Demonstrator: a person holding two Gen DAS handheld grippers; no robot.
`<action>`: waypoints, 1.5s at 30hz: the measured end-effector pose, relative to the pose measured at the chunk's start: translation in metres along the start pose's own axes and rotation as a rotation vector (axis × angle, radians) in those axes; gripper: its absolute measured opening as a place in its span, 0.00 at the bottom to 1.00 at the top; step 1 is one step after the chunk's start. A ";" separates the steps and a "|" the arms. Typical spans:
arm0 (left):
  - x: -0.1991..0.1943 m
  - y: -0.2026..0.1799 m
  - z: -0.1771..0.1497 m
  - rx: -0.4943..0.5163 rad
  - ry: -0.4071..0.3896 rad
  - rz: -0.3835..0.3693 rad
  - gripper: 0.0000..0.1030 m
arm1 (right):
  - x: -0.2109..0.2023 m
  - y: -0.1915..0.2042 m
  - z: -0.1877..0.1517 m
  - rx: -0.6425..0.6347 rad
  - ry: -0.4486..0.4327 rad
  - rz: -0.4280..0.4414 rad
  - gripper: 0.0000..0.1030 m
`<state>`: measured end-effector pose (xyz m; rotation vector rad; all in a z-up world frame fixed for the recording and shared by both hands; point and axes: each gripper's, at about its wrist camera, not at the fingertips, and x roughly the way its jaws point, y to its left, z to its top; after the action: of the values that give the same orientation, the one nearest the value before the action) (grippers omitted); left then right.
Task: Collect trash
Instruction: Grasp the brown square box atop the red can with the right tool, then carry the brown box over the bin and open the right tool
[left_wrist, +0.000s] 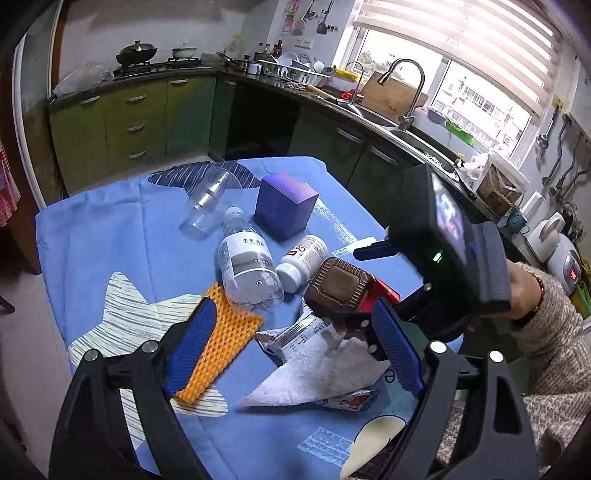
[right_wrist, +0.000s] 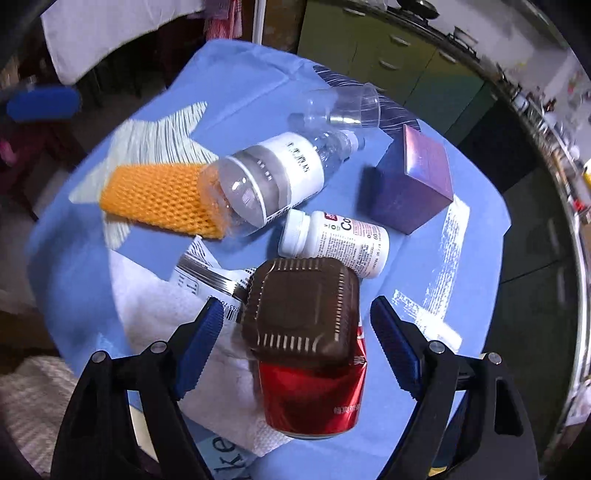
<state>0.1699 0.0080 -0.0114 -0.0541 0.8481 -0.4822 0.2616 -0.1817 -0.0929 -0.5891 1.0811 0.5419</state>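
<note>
Your right gripper (right_wrist: 297, 341) jaws released around brown tray (right_wrist: 301, 308), seemingly untouched; can (right_wrist: 312, 398) at 6 o'clock. Left gripper (left_wrist: 295, 354) released too.

A clear plastic bottle (right_wrist: 273, 177) lies on its side, its base over an orange foam net (right_wrist: 162, 201). Beside it lies a white pill bottle (right_wrist: 334, 242), and a clear cup (right_wrist: 347, 107) lies tipped over farther back. A purple box (right_wrist: 410, 181) stands upright. A brown ribbed tray (right_wrist: 301, 306) rests on a dented red can (right_wrist: 312, 395), over a white napkin (right_wrist: 147, 321) and a foil wrapper (right_wrist: 207, 275).
</note>
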 end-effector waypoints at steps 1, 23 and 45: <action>0.000 0.001 0.000 0.000 0.003 0.001 0.79 | 0.003 0.002 -0.001 -0.005 0.007 -0.019 0.77; 0.006 -0.002 -0.004 0.014 0.032 0.010 0.82 | -0.083 -0.113 -0.068 0.331 -0.176 0.051 0.58; 0.054 -0.037 0.019 0.079 0.139 0.029 0.88 | 0.052 -0.305 -0.262 0.918 0.119 0.042 0.69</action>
<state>0.1994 -0.0507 -0.0283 0.0649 0.9634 -0.4957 0.3150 -0.5743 -0.1784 0.2115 1.3135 0.0064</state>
